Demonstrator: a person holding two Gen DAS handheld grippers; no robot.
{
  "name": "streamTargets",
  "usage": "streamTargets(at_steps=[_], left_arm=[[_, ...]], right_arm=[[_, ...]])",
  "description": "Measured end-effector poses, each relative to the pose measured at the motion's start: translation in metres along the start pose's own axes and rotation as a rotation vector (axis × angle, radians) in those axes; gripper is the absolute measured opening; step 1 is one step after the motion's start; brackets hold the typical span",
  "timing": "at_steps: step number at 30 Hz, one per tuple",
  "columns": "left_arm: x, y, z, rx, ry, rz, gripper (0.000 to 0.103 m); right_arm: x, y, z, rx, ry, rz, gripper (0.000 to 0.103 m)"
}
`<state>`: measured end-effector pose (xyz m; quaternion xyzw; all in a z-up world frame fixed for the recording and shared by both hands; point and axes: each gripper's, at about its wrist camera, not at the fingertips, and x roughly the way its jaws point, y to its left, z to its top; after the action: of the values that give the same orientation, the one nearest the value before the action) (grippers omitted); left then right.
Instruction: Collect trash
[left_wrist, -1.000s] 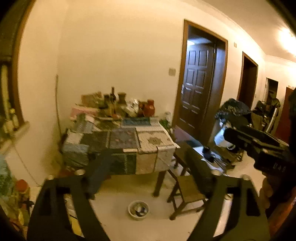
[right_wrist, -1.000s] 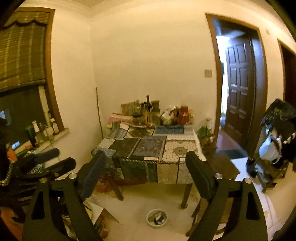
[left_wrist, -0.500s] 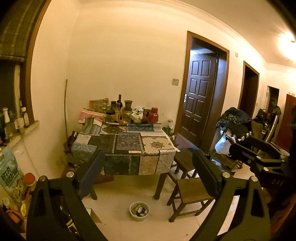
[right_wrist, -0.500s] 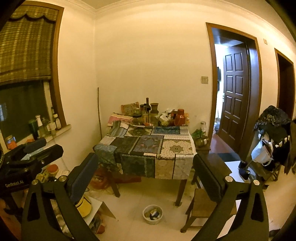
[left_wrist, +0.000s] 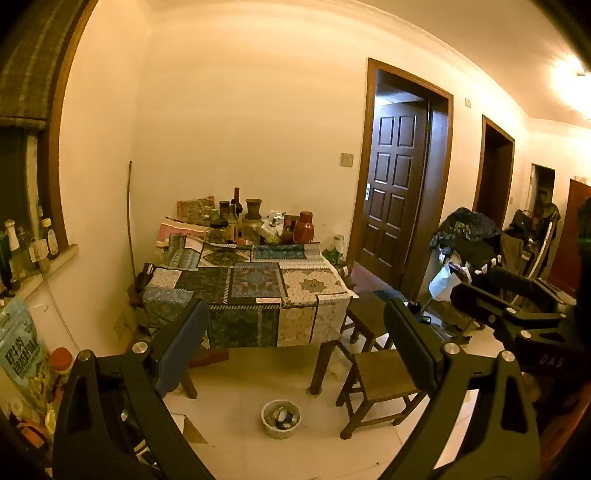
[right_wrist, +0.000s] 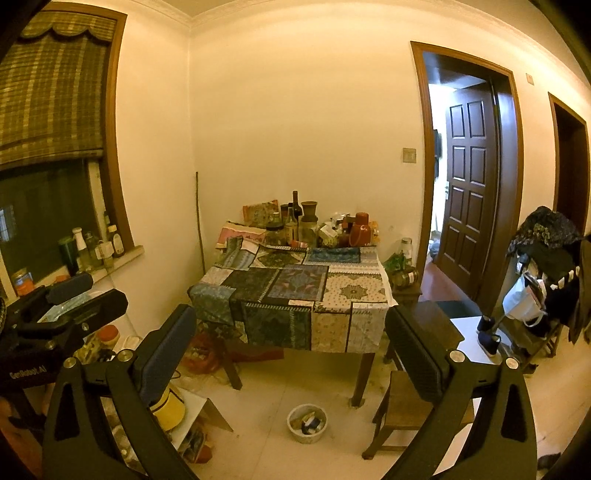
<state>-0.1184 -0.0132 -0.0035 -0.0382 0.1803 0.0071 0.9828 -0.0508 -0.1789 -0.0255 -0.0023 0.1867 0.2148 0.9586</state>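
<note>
- Left gripper (left_wrist: 295, 339): its jaws are standing wide apart with nothing between them, pointing toward the table from well back in the room.
- Right gripper (right_wrist: 291, 343): its jaws are likewise gaping wide and empty, having just been opening; it is also appearing at the right edge of the left wrist view.
- Table (right_wrist: 369, 354): it is standing against the far wall under a patchwork cloth (right_wrist: 295, 288), its near half lying bare of objects.
- Bottles and jars (right_wrist: 295, 221): these are crowding the far end of the table beside a red-brown jug (right_wrist: 360, 232).
- Small white bin (right_wrist: 307, 423): it is sitting on the floor just in front of the table's near right leg, holding mixed scraps of trash; it is lying low between the jaws in both wrist views, well apart from them.
- Wooden stool (left_wrist: 380, 380): it is standing just right of the bin, beside the table.
- Window sill (right_wrist: 122, 254): it is carrying several bottles at the left wall, under a woven blind (right_wrist: 51, 85).
- Dark panelled door (right_wrist: 469, 177): it is standing open to the right of the table.
- Clothes-laden rack (right_wrist: 546, 266): it is occupying the far right.
</note>
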Motion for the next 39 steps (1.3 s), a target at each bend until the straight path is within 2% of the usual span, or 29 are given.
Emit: streamTargets(at_steps=[27,39], left_arm=[[0.016,0.012,0.006,0.012,0.014,-0.033,0.1],[0.017,0.011,0.004,0.008,0.003,-0.028,0.1]], right_arm=[[0.001,-0.004,0.006,0.004,0.025,-0.018,0.102],[0.001,-0.009,0.009,-0.009,0.026,0.003,0.102]])
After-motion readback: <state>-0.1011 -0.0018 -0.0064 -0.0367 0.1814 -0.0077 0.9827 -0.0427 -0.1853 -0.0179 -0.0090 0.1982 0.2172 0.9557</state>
